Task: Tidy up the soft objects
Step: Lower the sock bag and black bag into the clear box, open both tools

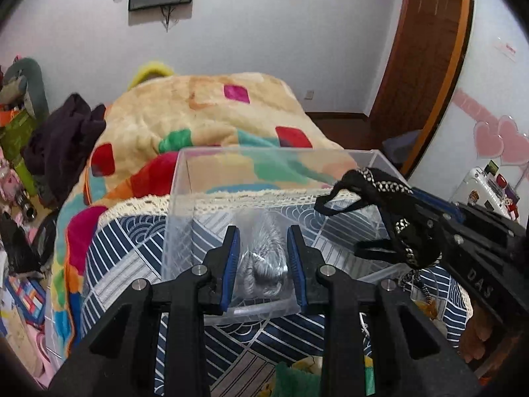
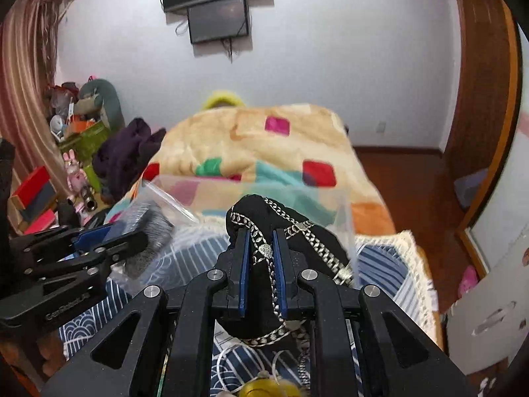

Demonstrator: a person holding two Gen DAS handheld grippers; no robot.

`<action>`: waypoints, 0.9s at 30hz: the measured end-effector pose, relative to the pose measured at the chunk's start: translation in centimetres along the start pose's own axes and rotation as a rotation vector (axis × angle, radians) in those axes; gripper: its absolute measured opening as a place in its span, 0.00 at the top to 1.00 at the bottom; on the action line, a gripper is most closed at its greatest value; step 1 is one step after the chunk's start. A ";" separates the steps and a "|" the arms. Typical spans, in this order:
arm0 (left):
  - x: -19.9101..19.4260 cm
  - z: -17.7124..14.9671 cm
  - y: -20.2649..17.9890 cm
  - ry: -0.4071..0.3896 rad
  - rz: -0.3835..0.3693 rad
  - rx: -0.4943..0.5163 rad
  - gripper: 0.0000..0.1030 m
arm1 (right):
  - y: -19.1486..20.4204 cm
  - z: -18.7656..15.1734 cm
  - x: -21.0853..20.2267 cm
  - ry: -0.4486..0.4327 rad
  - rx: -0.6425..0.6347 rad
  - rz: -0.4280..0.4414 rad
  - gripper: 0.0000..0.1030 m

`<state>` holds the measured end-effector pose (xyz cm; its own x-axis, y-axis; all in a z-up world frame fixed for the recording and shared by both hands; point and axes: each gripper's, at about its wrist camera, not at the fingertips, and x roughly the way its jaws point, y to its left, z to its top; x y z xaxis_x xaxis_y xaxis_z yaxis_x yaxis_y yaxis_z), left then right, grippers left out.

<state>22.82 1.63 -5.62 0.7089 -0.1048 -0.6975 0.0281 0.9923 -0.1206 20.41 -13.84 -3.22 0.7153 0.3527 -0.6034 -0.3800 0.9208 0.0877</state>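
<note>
A clear plastic box (image 1: 178, 205) stands on the blue patterned cloth on the bed. My left gripper (image 1: 263, 264) is shut on a clear bag of grey knit fabric (image 1: 264, 264) and holds it at the box's near wall. My right gripper (image 2: 261, 258) is shut on a black garment with silver chain trim (image 2: 261, 215). In the left wrist view that garment (image 1: 380, 192) hangs over the box's right rim. In the right wrist view the left gripper (image 2: 109, 241) and its bag (image 2: 148, 225) are at the left, beside the box (image 2: 344, 211).
A beige blanket with coloured squares (image 1: 205, 112) covers the bed behind the box. A dark purple garment (image 1: 62, 139) lies at the bed's left edge. Toys and boxes crowd the left (image 2: 79, 132). A wooden door (image 1: 426, 49) is at the right. Yellow and green items (image 1: 297, 370) lie near me.
</note>
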 end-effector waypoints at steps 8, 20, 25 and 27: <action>-0.1 -0.5 0.7 0.001 -0.025 -0.026 0.71 | 0.0 -0.4 0.1 0.045 -0.034 0.010 0.84; -4.7 -0.6 0.3 -0.124 -0.006 0.007 0.37 | -1.0 0.0 -2.5 -0.017 0.010 0.009 0.35; -6.6 -1.4 0.0 -0.150 -0.019 0.022 0.28 | -1.1 -0.1 -5.4 -0.100 -0.001 0.003 0.19; -7.1 -1.8 0.0 -0.153 -0.032 0.020 0.25 | -1.0 -0.2 -6.3 -0.121 -0.014 0.000 0.18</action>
<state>16.47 2.22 -1.93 0.8065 -0.1263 -0.5776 0.0651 0.9900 -0.1255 16.15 -16.97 0.33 0.7809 0.3706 -0.5029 -0.3874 0.9188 0.0756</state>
